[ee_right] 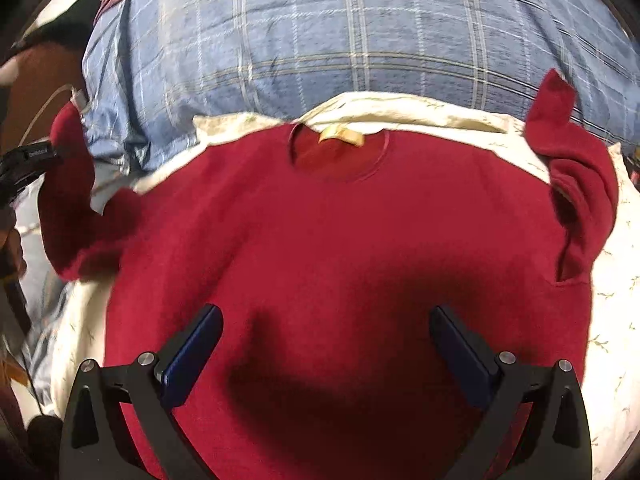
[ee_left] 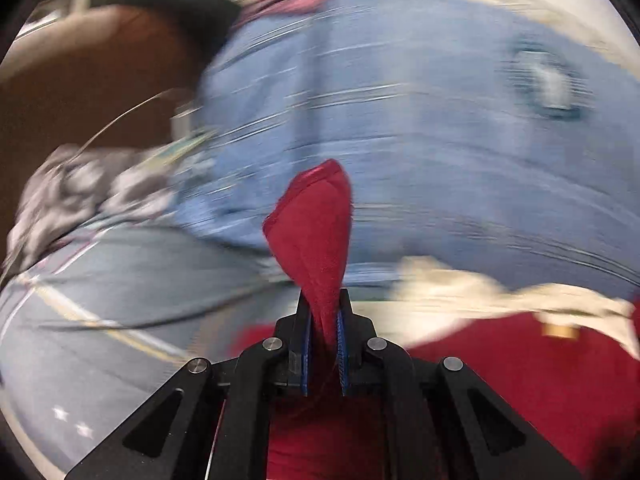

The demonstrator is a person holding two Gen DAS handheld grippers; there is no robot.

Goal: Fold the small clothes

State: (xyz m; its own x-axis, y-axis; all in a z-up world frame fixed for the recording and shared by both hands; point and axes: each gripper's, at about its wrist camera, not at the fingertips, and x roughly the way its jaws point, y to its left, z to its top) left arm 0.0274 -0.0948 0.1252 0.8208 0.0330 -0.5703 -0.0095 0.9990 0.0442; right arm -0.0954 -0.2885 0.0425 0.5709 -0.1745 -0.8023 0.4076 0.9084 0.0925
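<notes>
Left gripper [ee_left: 325, 320] jaws clamp red shirt [ee_right: 320, 240] sleeve; right gripper [ee_right: 326, 336] jaws spread.

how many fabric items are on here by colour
red: 1, the red sweater, one sleeve held by the left hand-held gripper
blue plaid: 1, the plaid cloth
cream floral: 1, the cream sheet
black-and-white: 1, the patterned garment
total: 4

Matt fuzzy cloth red sweater [ee_right: 340, 240]
</notes>
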